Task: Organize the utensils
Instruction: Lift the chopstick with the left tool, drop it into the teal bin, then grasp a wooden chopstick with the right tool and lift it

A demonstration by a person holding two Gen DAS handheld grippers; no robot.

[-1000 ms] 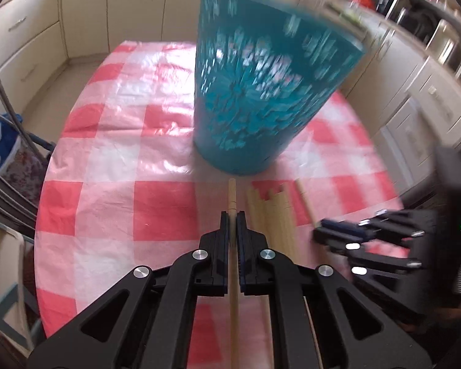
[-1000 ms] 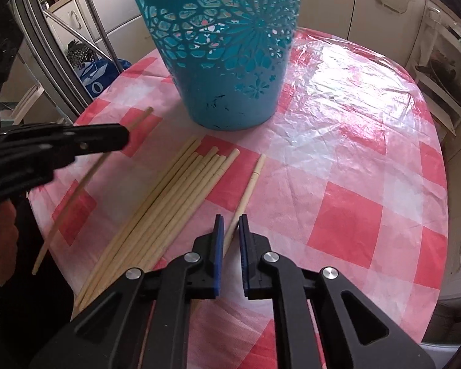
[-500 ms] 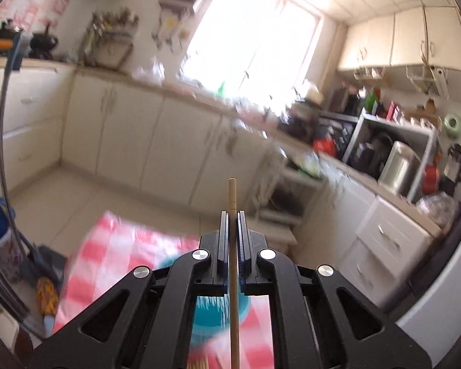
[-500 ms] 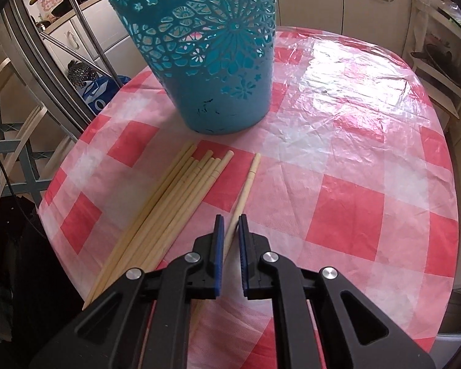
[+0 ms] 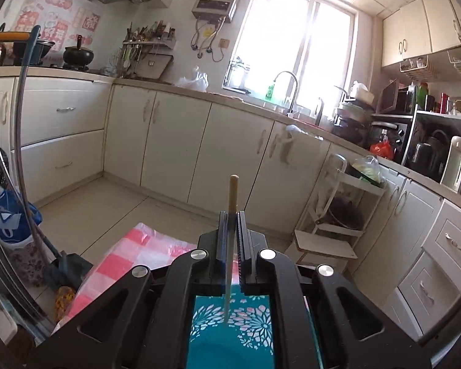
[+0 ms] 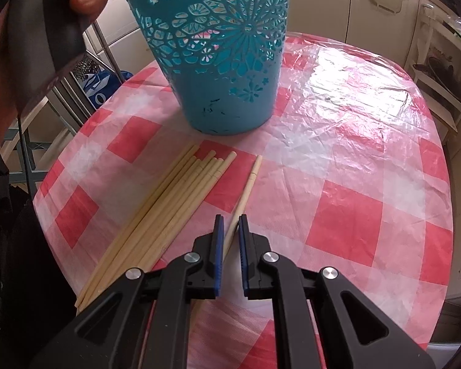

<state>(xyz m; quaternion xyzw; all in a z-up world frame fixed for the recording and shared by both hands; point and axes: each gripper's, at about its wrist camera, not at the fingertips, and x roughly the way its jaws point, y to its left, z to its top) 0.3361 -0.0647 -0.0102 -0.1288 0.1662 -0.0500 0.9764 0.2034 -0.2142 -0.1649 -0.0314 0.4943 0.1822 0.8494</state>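
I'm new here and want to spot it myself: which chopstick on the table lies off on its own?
Find the round table with the red-checked cloth and the teal cut-out basket on it. In front of the basket lies a bundle of pale chopsticks. The lone chopstick lies just right of that bundle, apart from it, running down between the right gripper's blue-padded fingers.

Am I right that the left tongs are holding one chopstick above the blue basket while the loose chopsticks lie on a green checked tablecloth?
Not quite: the tablecloth is red and white checked, not green, as the right wrist view shows. The rest holds: the left tongs grip one chopstick above the blue basket, and the loose chopsticks lie on the cloth.
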